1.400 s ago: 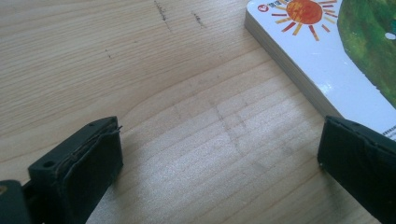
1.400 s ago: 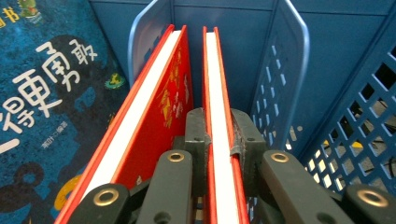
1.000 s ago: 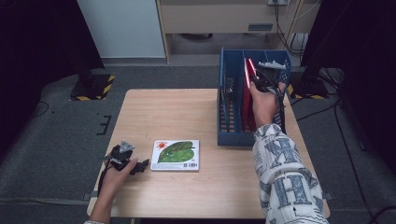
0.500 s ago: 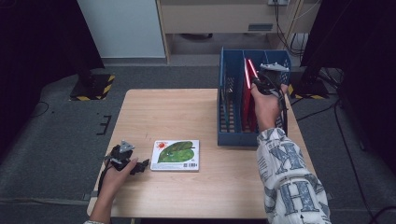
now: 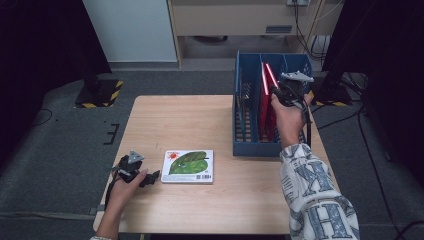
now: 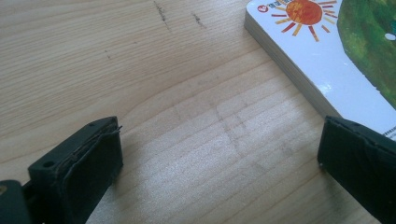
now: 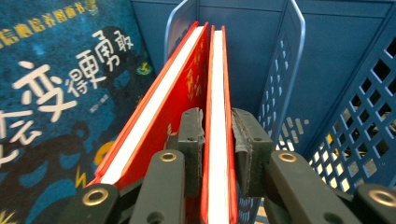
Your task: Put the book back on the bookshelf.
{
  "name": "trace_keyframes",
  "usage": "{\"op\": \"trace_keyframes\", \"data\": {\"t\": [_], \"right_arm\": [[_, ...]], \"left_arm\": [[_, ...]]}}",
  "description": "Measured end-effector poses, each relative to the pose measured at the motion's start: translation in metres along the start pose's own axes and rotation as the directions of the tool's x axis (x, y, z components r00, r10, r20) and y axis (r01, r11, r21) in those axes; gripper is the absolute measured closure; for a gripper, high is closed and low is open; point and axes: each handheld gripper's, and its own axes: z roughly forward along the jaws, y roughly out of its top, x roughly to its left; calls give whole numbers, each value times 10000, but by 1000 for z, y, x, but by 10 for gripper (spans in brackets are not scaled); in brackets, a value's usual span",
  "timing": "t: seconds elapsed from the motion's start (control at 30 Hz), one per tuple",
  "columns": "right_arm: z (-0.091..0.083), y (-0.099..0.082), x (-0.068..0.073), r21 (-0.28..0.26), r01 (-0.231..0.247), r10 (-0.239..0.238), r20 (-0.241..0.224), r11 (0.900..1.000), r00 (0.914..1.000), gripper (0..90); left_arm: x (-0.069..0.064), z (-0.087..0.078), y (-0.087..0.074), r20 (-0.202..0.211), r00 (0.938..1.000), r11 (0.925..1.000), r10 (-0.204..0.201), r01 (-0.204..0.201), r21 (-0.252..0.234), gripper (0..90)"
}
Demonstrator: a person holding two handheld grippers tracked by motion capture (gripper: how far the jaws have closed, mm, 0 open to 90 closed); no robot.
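My right gripper (image 7: 217, 140) sits over the middle slot of the blue rack (image 5: 245, 115), its jaws on either side of a thin red book (image 7: 218, 116) that stands upright on its lower edge. In the right gripper view the pad on one side lies against the cover while the other shows a sliver of a gap, so I judge the grip is loose or just letting go; the jaws have just been opening a little with the book between them. A second red book (image 7: 154, 116) leans against it on the side away from the rack's near divider, and a dark blue book (image 7: 56, 93) stands beyond that.

The red book's long axis runs straight away from my right gripper, along the slot, so any lift or release has to go up along the jaws, not sideways.

My left gripper (image 6: 219, 158) rests low on the desk (image 5: 210, 125) with its jaws wide apart and nothing between them. The picture book (image 5: 188, 165) lies flat just beside it, towards the rack, its near corner at one jaw. That hand is the nearer one to it
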Motion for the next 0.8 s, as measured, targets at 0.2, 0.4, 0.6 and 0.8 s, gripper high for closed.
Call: {"op": "trace_keyframes", "data": {"t": [0.2,0.4,0.6,0.8], "right_arm": [[-9,-6,1,-126,13,-16,-218,9999,9998,730],[-16,-11,-1,-165,-9,4,-324,9999,9995,721],[-24,-18,-4,-163,29,-35,-367,9999,9993,721],[-30,-24,-2,-154,113,-121,-533,9998,9985,722]], "left_arm": [[0,0,0,-4,10000,10000,-3,3,-1,0],[0,0,0,-6,10000,10000,-5,5,0,0],[0,0,0,-9,10000,10000,-11,11,-4,0],[-1,1,0,-11,10000,10000,-36,36,-30,0]]}}
